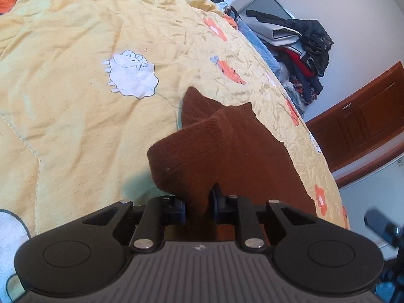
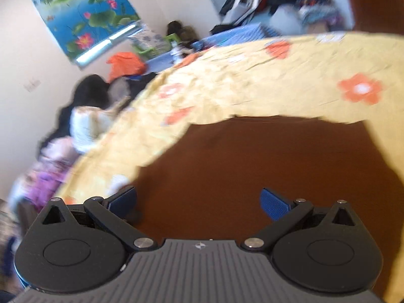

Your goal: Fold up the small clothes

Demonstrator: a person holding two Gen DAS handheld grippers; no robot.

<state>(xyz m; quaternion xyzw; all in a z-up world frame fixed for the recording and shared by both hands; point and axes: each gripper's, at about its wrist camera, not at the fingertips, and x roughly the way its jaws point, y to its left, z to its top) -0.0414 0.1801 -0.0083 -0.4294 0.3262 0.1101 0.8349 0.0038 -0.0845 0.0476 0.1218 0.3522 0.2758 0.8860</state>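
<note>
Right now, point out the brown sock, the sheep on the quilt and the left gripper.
brown sock (image 1: 202,151), left wrist view, on its bunched knit middle.
sheep print (image 1: 132,74), left wrist view, on its white body.
left gripper (image 1: 198,205), left wrist view, between its fingertips, pinching the sock.

One brown knitted garment (image 1: 227,151) on one yellow quilted bedspread (image 1: 75,101) printed with one whole white sheep (image 1: 131,75); two black two-finger grippers, left (image 1: 199,202) and right (image 2: 198,202); one lotus-pond wall poster (image 2: 83,12); one brown panelled wooden door (image 1: 366,123).
</note>
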